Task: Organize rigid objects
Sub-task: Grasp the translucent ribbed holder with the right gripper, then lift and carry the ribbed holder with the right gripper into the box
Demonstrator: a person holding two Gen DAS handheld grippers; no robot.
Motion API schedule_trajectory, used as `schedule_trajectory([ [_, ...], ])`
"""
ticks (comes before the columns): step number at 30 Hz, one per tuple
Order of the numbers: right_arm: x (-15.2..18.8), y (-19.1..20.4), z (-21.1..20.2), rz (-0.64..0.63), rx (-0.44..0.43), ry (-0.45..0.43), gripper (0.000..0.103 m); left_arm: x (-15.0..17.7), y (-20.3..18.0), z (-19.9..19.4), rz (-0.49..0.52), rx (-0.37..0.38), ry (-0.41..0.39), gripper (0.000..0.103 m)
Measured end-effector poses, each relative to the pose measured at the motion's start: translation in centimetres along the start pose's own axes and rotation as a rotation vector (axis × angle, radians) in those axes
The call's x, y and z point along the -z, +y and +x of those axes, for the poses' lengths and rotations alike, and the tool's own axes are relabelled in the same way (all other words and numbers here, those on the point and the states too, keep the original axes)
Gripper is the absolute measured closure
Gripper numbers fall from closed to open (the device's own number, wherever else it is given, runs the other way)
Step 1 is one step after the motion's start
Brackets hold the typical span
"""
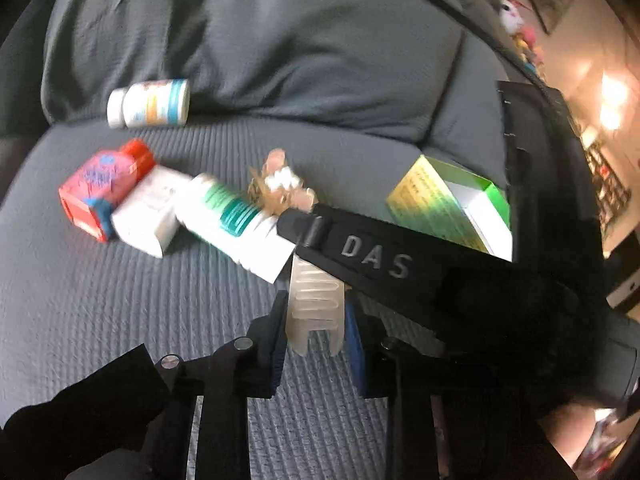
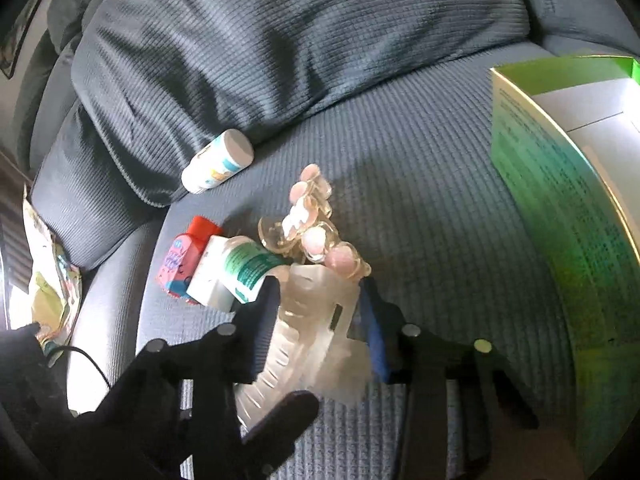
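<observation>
Right tool (image 2: 318, 306) clamped on translucent hair clip (image 2: 304, 344), pads pressing both flanks. Left tool (image 1: 316, 312) pinched narrow on the same clip's toothed end. Clip low over sofa seat (image 2: 420, 200), long axis 6 to 12 o'clock in right wrist view, pink flowers at 12. Open green box (image 2: 560, 200) at 2 o'clock from right tool, near. Right hand judged nearer the box. Green-labelled bottle (image 2: 244, 268) just beside at 10 o'clock.
</observation>
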State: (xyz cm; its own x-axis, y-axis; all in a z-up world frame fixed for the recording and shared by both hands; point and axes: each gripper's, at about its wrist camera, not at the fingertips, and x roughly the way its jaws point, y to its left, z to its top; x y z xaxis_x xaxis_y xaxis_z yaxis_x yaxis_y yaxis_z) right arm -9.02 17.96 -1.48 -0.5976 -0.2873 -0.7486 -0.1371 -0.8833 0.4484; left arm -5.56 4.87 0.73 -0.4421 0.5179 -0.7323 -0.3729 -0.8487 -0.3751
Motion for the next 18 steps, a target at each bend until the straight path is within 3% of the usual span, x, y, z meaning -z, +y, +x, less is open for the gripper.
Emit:
schedule_trajectory([
  [5,0.1,0.1,-0.4,-0.007,0.006,0.003,0.064,-0.1,0.2,0.3,-0.014,0.014,0.022,0.077],
  [18,0.4,1.0,-2.8,-0.013,-0.030,-0.052,0.064,-0.2,-0.9,-2.5,0.019,0.069,-0.039,0.077],
])
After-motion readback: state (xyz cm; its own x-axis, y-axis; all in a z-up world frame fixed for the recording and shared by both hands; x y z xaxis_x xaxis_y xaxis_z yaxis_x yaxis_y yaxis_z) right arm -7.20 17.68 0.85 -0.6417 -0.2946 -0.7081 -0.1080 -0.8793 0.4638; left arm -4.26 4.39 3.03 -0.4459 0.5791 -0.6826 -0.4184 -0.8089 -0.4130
